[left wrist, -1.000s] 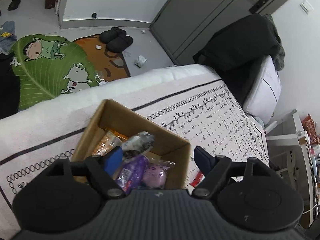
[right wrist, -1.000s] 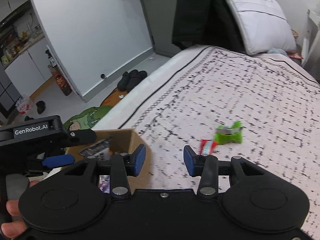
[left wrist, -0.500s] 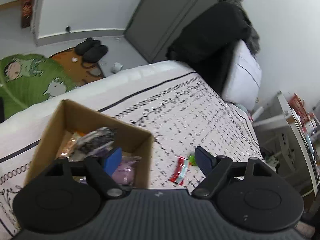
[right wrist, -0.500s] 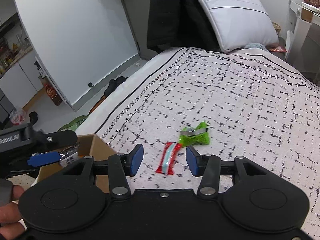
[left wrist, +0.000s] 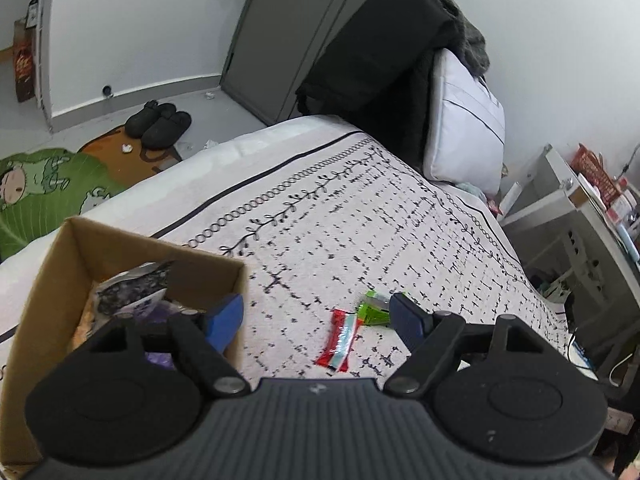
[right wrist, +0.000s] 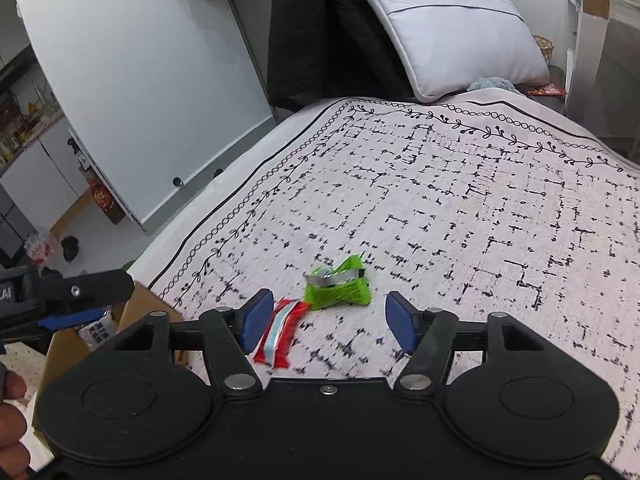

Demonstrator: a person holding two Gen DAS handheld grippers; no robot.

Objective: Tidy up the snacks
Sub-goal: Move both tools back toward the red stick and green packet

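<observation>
A red snack bar with a pale stripe [left wrist: 338, 339] [right wrist: 280, 334] and a green snack packet [left wrist: 373, 309] [right wrist: 338, 289] lie side by side on the patterned bedspread [right wrist: 460, 216]. A cardboard box [left wrist: 60, 264] at the left holds several snack packets [left wrist: 132, 286]; its corner also shows in the right wrist view [right wrist: 138, 304]. My left gripper [left wrist: 318, 320] is open and empty, above the box's right wall and the bar. My right gripper [right wrist: 328, 322] is open and empty, hovering just short of the two snacks.
A grey pillow [right wrist: 452, 28] and dark clothing [left wrist: 372, 60] sit at the head of the bed. A white shelf unit [left wrist: 580, 232] stands at the right. Slippers [left wrist: 158, 124] and a green rug [left wrist: 44, 184] lie on the floor beyond the left bed edge.
Both grippers have swung right from the box toward the two loose snacks. The right gripper's jaws have opened wider. The snacks now lie between its fingertips in view.
</observation>
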